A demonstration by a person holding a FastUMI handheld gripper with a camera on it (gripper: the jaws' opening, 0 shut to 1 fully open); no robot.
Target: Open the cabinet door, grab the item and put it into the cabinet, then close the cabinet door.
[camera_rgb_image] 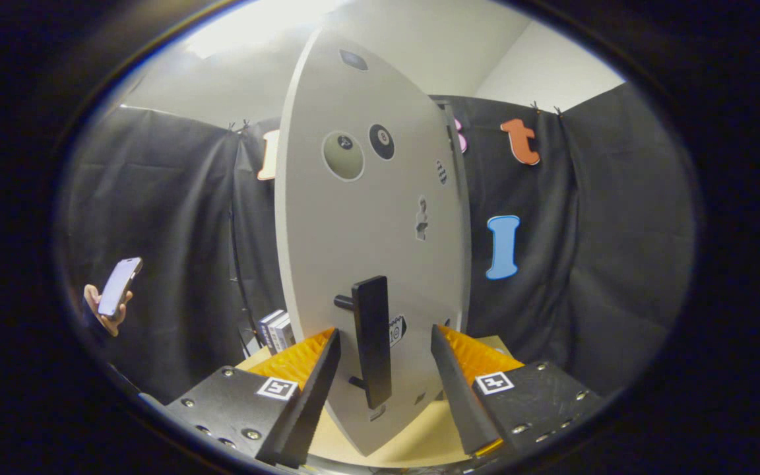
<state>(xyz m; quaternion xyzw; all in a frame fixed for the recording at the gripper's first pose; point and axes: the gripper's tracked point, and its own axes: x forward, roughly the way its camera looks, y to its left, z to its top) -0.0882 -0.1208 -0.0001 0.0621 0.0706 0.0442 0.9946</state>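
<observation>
Grey cabinet door | black handle sits between my fingers | jaws apart | should close squarely, mid-handle, before pulling.

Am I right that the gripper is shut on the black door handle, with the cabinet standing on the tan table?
Not quite. In the gripper view the gripper is open, its fingers either side of the black handle without pressing it. The cabinet door does stand on the tan table.

Cabinet door: pale grey panel, stickered, upright, seen nearly edge-on. Handle: dark vertical bar on two posts, low on the panel.
</observation>
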